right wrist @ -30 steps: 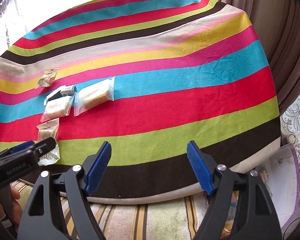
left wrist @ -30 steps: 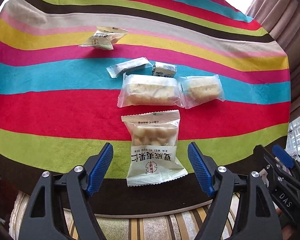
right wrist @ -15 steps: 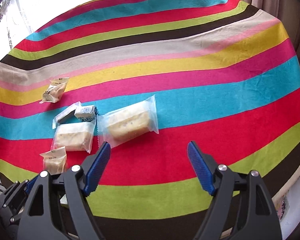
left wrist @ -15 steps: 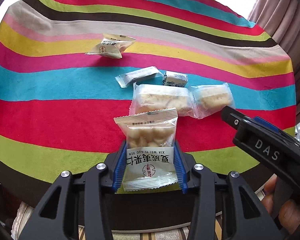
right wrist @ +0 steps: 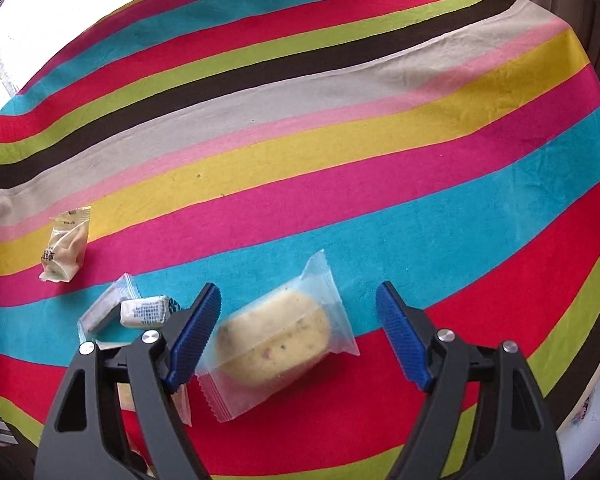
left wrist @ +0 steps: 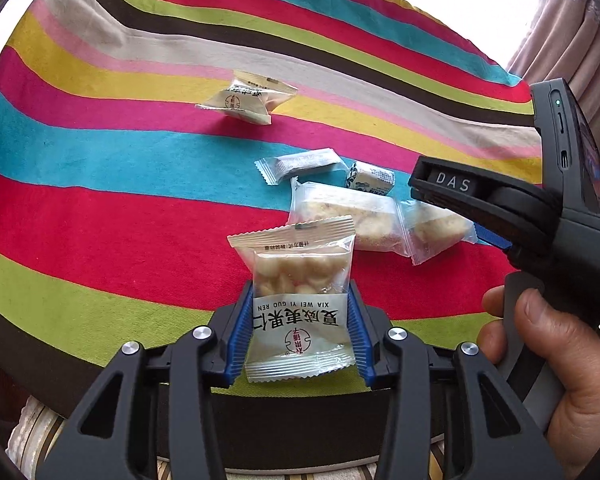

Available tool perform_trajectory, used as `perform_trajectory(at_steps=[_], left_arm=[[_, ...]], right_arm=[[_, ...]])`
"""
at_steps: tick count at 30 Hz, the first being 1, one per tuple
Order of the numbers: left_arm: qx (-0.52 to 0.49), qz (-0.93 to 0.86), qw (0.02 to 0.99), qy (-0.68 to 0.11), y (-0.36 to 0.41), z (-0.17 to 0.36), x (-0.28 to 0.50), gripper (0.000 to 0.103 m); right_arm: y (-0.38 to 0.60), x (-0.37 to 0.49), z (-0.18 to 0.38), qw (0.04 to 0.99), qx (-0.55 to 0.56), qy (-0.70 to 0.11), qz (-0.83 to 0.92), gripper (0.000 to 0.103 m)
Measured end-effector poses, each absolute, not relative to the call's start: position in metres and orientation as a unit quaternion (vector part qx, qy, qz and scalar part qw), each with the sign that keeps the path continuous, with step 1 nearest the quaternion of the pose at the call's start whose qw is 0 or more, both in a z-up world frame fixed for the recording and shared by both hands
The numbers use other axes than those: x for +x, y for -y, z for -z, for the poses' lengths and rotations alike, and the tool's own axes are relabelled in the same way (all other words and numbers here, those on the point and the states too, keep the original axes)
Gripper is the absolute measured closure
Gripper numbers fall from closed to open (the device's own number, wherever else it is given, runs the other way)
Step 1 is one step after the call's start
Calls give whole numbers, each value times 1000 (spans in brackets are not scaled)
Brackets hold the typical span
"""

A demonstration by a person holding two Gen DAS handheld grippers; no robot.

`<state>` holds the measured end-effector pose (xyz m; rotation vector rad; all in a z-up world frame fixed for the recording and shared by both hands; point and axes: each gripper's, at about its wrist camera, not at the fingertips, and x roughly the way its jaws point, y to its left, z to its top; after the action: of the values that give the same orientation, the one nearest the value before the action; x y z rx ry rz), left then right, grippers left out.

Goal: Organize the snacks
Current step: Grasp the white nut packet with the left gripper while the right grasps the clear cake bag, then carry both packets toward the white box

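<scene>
Left gripper (left wrist: 298,330): blue ribbed pads closed against both sides of a clear-and-white macadamia nut packet (left wrist: 298,294), held upright, its top edge free above the fingers.

Right gripper (right wrist: 298,340): jaws spread wide, holding nothing, poised over a clear-wrapped pale round cake (right wrist: 278,346) lying between the fingers on the red stripe.

Nearby snacks: a small blue-and-white wrapped candy (right wrist: 146,310) beside a flat silver sachet (left wrist: 300,164); a second clear-wrapped cake (left wrist: 346,216) alongside; another nut packet (right wrist: 64,246) well apart, on the yellow stripe.

Surface: striped multicoloured tablecloth (right wrist: 340,120).
</scene>
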<state>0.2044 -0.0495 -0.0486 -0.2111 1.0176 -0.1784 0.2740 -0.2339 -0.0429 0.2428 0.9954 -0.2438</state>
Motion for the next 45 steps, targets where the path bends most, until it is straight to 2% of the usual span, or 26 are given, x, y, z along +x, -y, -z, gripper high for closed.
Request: perform_trajectory(at_steps=[12, 13, 14, 17, 20, 45], left_arm=[[-109, 96, 862, -485, 47, 49, 204, 61], [-107, 98, 863, -485, 48, 48, 203, 61], [-106, 99, 863, -484, 49, 48, 203, 61], [-104, 100, 864, -482, 50, 47, 203, 62], [-101, 100, 865, -481, 52, 47, 202, 62], [-32, 120, 884, -451, 107, 5, 159, 63]], right_arm=[[241, 236, 47, 868, 81, -479, 103, 22], [240, 235, 47, 869, 77, -479, 101, 25], [239, 234, 47, 870, 70, -477, 101, 38], [238, 232, 44, 875, 63, -471, 94, 60], [242, 227, 42, 877, 60, -468, 88, 67], [305, 121, 0, 890, 67, -434, 124, 68]])
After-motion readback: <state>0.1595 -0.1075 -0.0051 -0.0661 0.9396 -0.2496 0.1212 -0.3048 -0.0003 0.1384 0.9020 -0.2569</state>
